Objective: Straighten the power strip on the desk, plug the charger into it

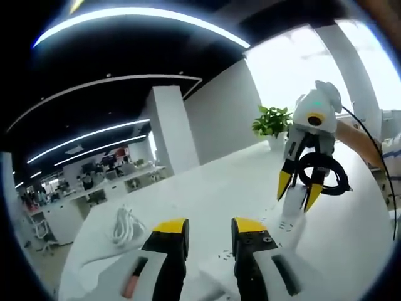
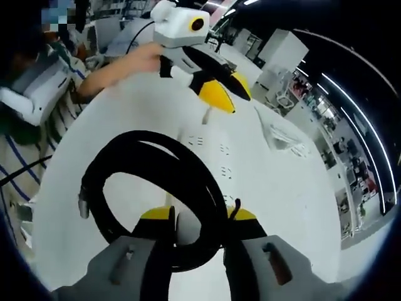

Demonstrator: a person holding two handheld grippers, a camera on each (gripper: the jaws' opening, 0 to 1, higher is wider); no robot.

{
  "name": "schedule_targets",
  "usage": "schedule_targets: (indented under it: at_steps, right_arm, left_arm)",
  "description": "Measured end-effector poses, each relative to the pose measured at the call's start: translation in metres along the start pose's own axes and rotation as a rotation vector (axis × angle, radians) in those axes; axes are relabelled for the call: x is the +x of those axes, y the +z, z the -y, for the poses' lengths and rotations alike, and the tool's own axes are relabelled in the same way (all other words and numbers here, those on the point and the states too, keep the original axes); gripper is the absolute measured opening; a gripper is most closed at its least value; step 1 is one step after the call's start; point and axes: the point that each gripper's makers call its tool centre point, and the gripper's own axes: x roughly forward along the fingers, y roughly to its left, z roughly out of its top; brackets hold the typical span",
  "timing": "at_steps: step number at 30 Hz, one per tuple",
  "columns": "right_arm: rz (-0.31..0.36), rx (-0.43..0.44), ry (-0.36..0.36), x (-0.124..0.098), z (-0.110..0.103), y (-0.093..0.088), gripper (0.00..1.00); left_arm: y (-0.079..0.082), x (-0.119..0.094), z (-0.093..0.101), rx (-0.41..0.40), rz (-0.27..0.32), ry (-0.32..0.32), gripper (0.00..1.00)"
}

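My right tool is clamped on the charger's coiled black cable, limp and light; left tool apart above the power strip.

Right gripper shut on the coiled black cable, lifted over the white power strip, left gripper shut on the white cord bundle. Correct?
Not quite: the left gripper is open and empty in the left gripper view; the bundled white cord lies on the white desk. The rest holds: right gripper, coiled black cable, white power strip.
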Motion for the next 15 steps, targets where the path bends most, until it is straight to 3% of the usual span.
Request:
schedule_targets:
  at_steps: [6, 15]
  right_arm:
    - [0.038, 0.002, -0.010, 0.000, -0.001, 0.004, 0.28]
    - [0.155, 0.040, -0.050, -0.014, 0.004, 0.015, 0.26]
  left_arm:
    - [-0.002, 0.000, -0.002, -0.006, -0.007, 0.002, 0.27]
    - [-0.002, -0.001, -0.003, -0.008, -0.008, 0.004, 0.27]
